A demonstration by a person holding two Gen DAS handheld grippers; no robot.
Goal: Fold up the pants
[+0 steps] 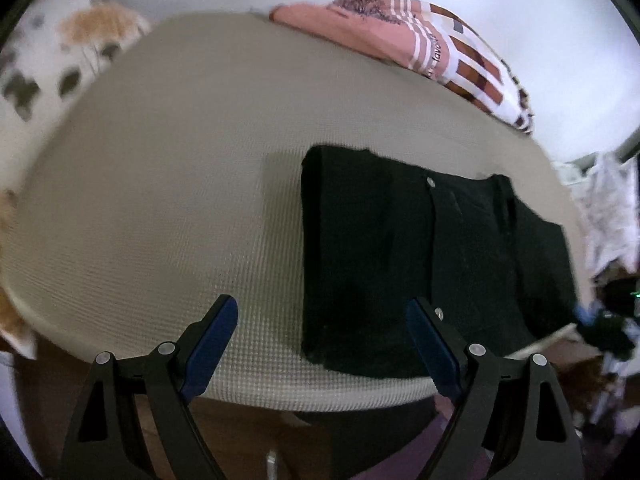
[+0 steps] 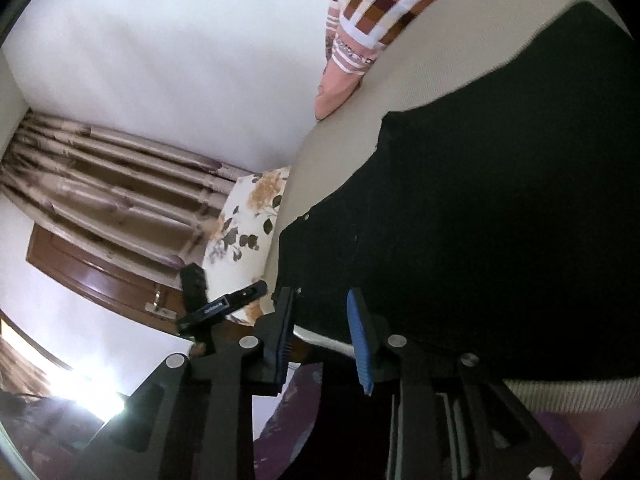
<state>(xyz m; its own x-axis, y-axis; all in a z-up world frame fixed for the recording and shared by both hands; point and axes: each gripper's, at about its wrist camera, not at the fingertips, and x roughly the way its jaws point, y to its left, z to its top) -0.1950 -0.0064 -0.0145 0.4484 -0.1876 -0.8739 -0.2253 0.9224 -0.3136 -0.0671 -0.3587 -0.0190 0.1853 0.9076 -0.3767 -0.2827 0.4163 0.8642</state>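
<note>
Beige bedding (image 1: pixel 168 200) carries our black pants (image 1: pixel 420 256), already doubled into a block near its edge, so we judge only a last fold remains. Our left gripper (image 1: pixel 320 344) hangs spread and empty, pants at two o'clock; our right gripper (image 2: pixel 320 336), half-narrowed, brackets the pants' near hem without clearly pinching.
</note>
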